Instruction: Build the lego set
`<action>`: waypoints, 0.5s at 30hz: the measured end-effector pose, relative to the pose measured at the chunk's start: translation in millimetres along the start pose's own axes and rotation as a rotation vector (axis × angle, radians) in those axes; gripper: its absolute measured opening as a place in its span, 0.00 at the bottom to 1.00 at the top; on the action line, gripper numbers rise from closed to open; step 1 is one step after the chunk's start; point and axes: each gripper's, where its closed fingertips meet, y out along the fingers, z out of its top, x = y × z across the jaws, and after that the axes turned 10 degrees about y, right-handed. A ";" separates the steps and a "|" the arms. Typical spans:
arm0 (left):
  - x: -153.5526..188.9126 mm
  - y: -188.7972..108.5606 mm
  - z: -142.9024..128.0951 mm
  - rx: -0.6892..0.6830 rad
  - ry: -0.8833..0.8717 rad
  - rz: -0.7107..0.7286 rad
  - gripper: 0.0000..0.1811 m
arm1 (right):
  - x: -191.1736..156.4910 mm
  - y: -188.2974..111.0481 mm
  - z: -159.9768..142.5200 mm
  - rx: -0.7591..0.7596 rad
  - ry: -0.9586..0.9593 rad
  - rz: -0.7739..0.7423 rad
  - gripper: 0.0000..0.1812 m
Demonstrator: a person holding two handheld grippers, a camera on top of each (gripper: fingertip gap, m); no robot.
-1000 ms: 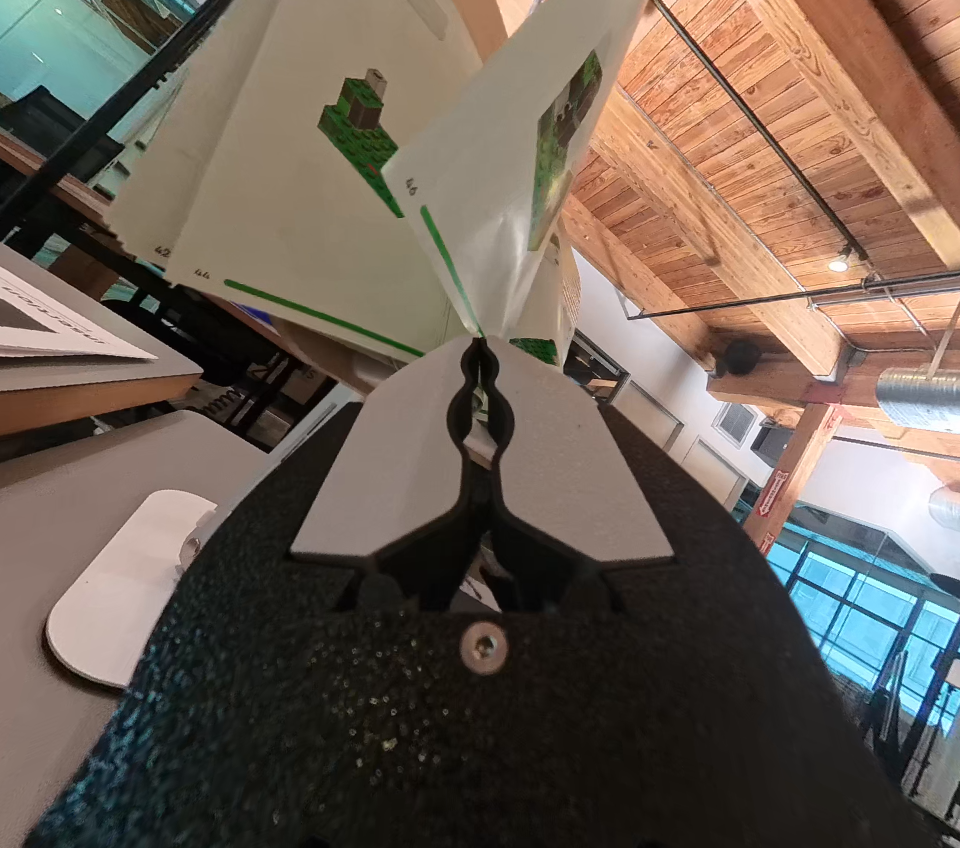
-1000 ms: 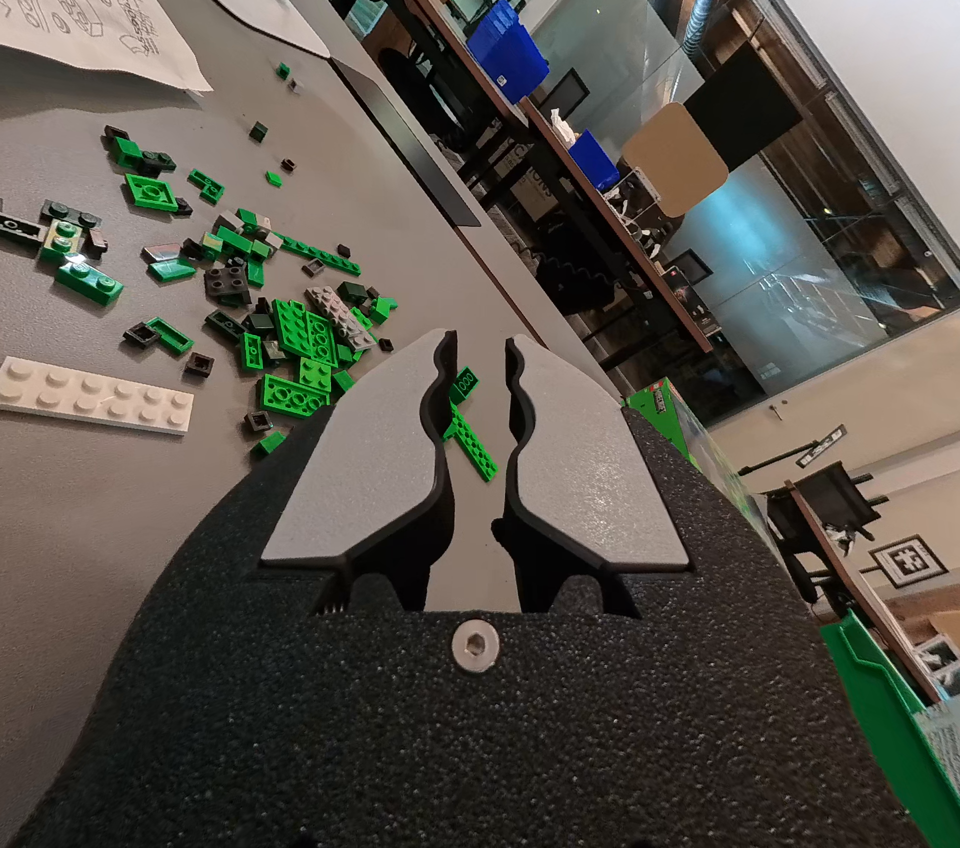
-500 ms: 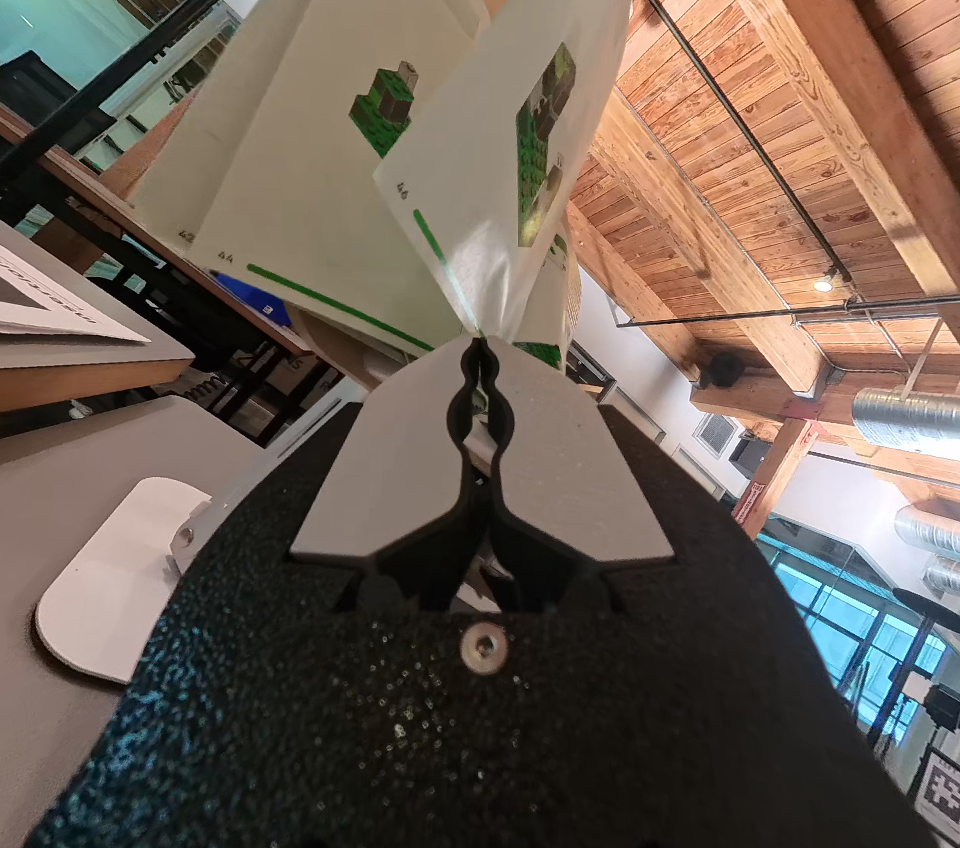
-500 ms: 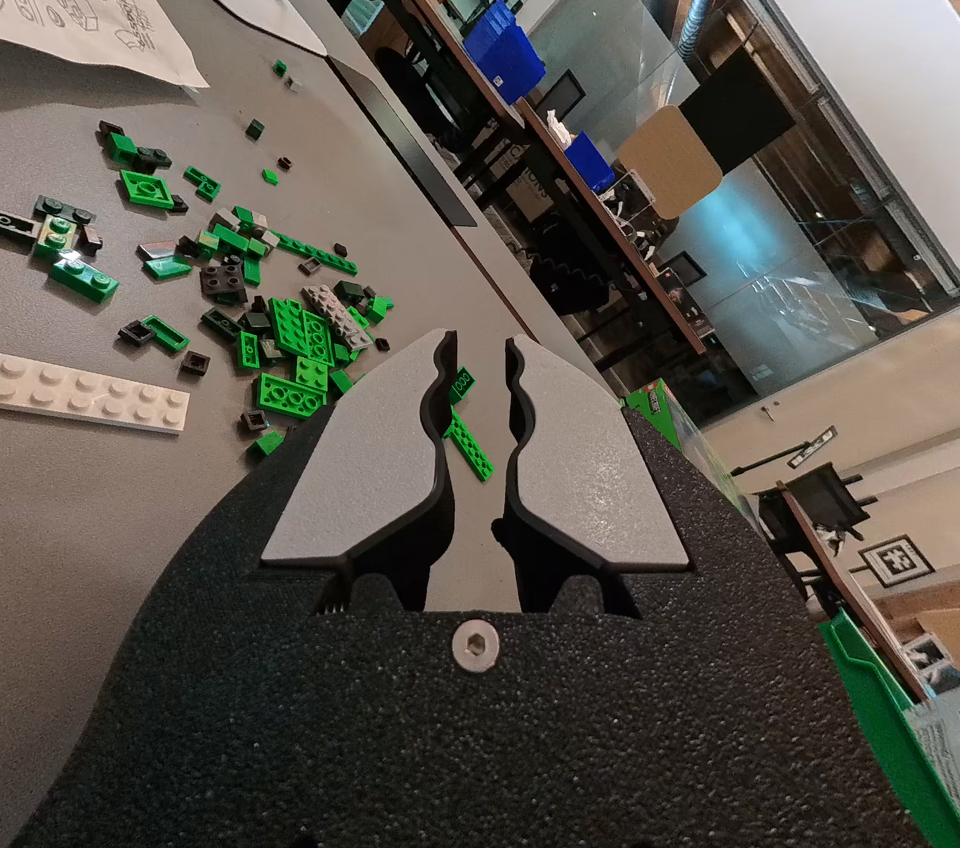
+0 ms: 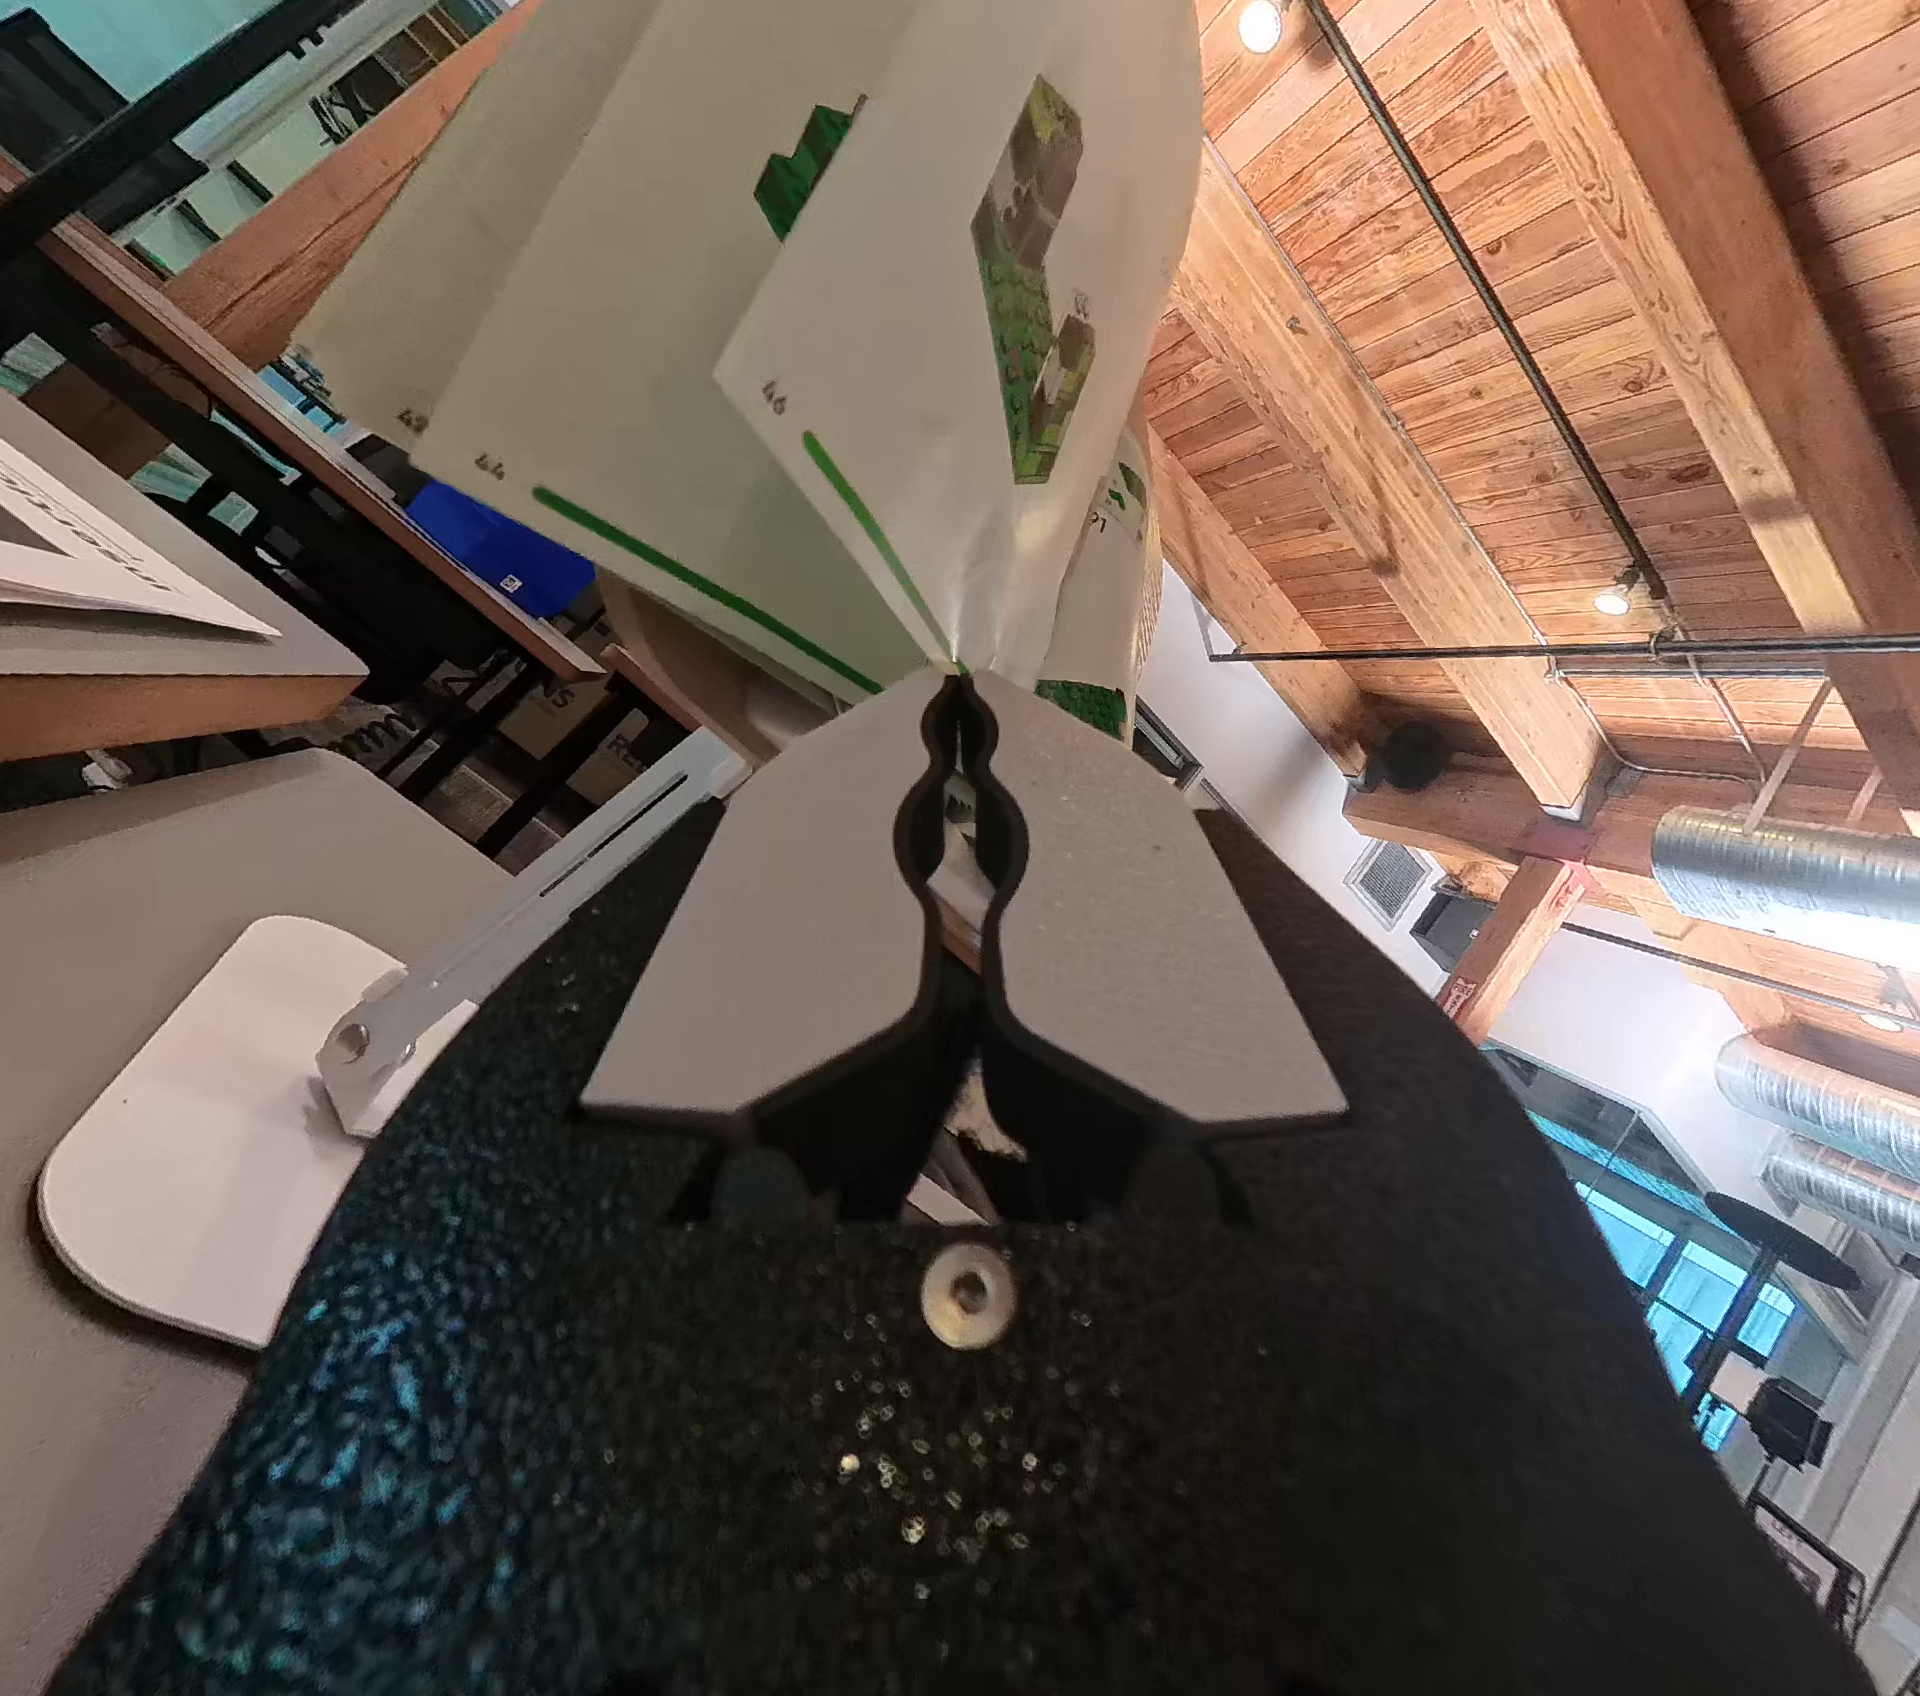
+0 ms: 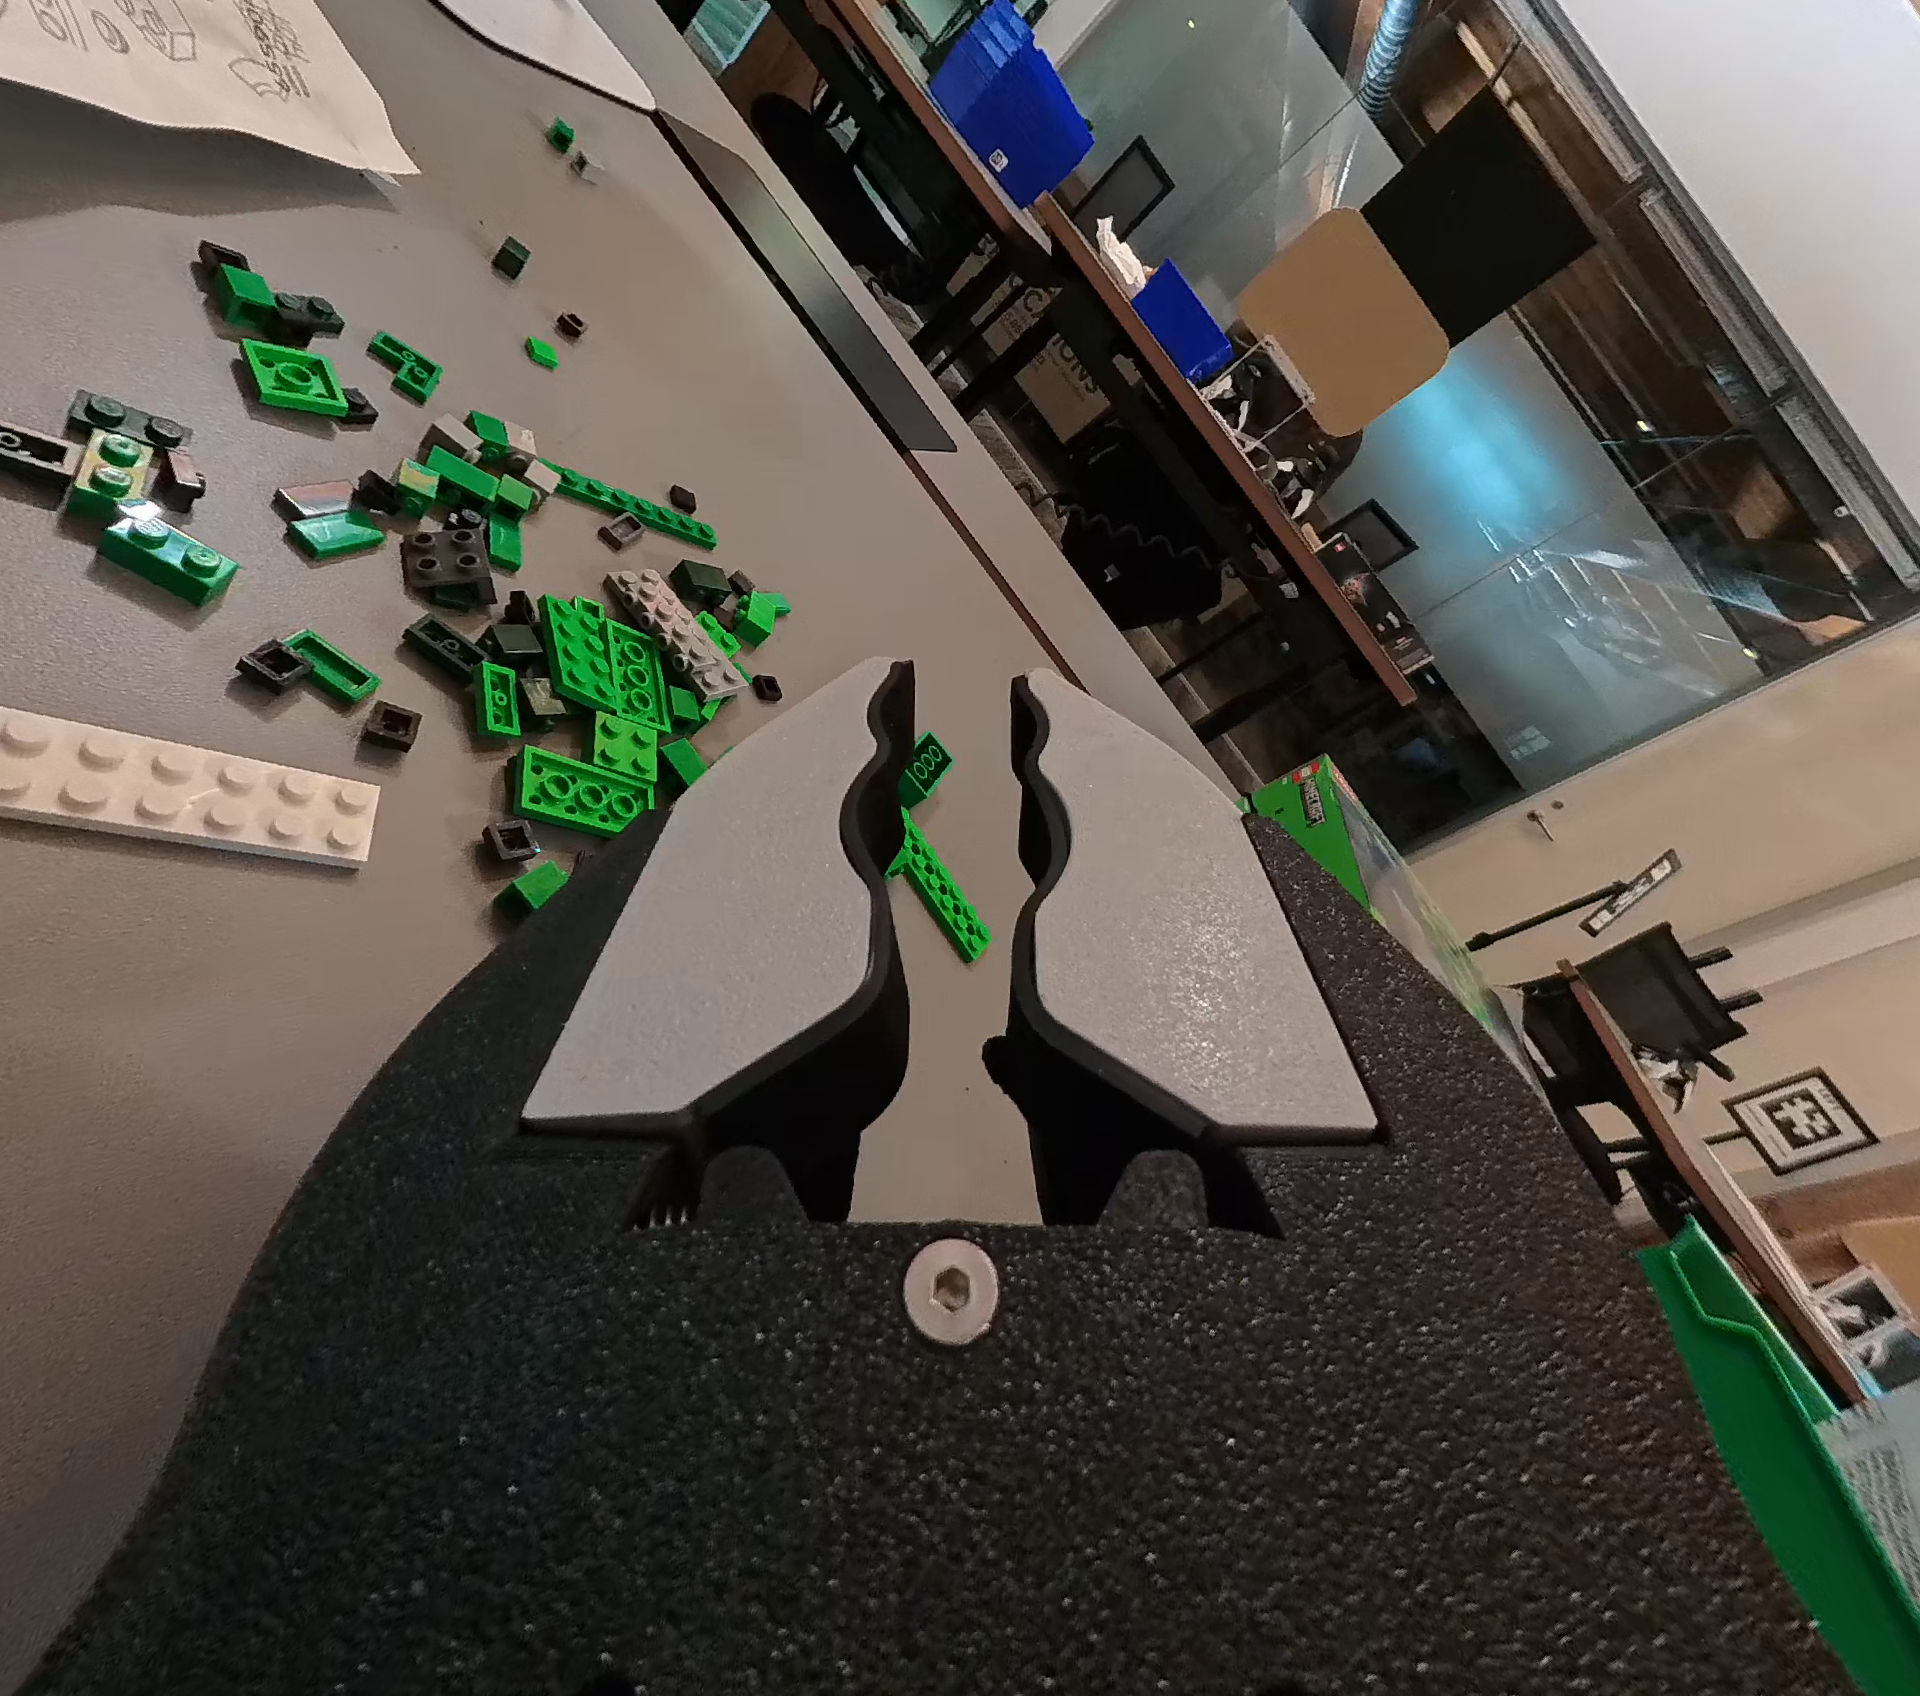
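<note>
Fingers of the left gripper (image 5: 958, 690) are pinched together on the instruction booklet (image 5: 727, 316) at its bottom corner by the spine, holding it up with pages fanning loose. Thin and floppy, it likely sags unless gripped near the fold.

On the right wrist view, the right gripper (image 6: 961, 690) stands slightly parted and empty above the grey table (image 6: 156, 1023), where the loose lego pieces (image 6: 582, 680) lie scattered beside a white plate (image 6: 177, 794). Small, stiff, light, they are probably best nipped across their short edges.

Right tool (image 6: 961, 696) parted, empty, above grey table (image 6: 125, 1002); green bricks (image 6: 592, 680) scattered ahead.
</note>
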 end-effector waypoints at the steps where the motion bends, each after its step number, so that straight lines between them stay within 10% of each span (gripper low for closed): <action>1: 0.1 -0.1 -0.2 0.000 -0.001 -0.001 0.00 | -0.2 0.1 0.0 0.000 0.000 0.001 0.09; 15: -2.6 -0.1 -1.3 -0.002 -0.024 0.002 0.00 | -0.9 0.4 -0.5 -0.001 0.002 0.003 0.09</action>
